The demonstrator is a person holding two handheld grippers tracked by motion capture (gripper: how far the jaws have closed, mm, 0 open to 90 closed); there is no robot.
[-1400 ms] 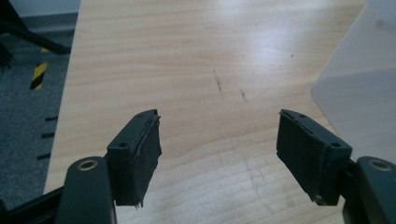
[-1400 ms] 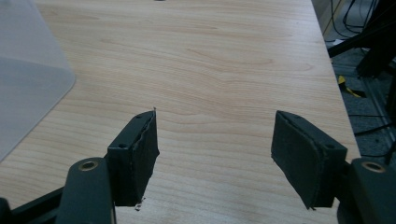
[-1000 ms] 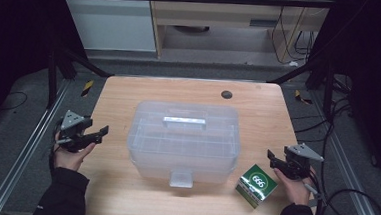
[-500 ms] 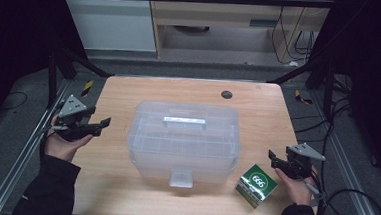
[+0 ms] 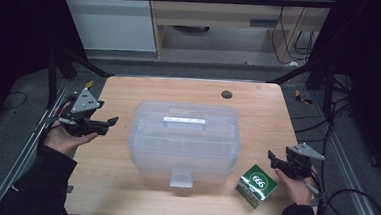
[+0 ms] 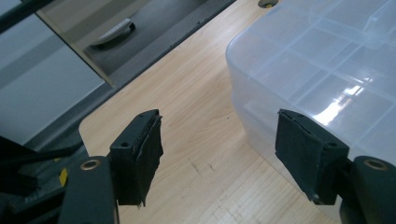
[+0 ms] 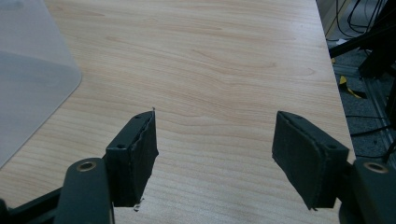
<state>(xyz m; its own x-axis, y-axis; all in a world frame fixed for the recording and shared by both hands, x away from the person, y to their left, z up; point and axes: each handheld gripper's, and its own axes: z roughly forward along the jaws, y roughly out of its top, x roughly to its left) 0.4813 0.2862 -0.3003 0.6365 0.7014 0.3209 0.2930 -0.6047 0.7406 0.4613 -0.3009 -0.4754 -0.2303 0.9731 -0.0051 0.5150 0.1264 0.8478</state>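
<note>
A: Clear plastic storage box (image 5: 184, 139) is sitting mid-table, lid on, front latch tab (image 5: 181, 177) facing you. Handle (image 5: 184, 121) is lying flat on top. Nothing is touching it.

B: What's changing vs. a sec ago?

A: Your left gripper (image 5: 108, 123) is rising and drifting up the table's left side. It was low near the table's front edge; now it's hanging beside the box's left wall, pointing at it but apart from it. In the left gripper view its jaws are standing wide w/ nothing between them, and the box's corner (image 6: 261, 60) is sitting just past the right pad (image 6: 303, 149).

B: And the right?

A: Your right gripper (image 5: 274, 160) isn't moving. It's resting at the front-right corner, just beside the green carton marked 666 (image 5: 257, 185), not touching it. Jaws are spread, empty; in the right gripper view there's bare wooden table (image 7: 210, 70) btwn the pads (image 7: 140, 158), w/ the box's edge (image 7: 32, 70) off to one side.

B: Meaning?

A: Prob. you're lining up the left for the box, its side or lid, while the right is waiting. No grip yet; opening or moving the box hasn't started. Small dark round object (image 5: 226, 94) near the far edge is well clear.
</note>
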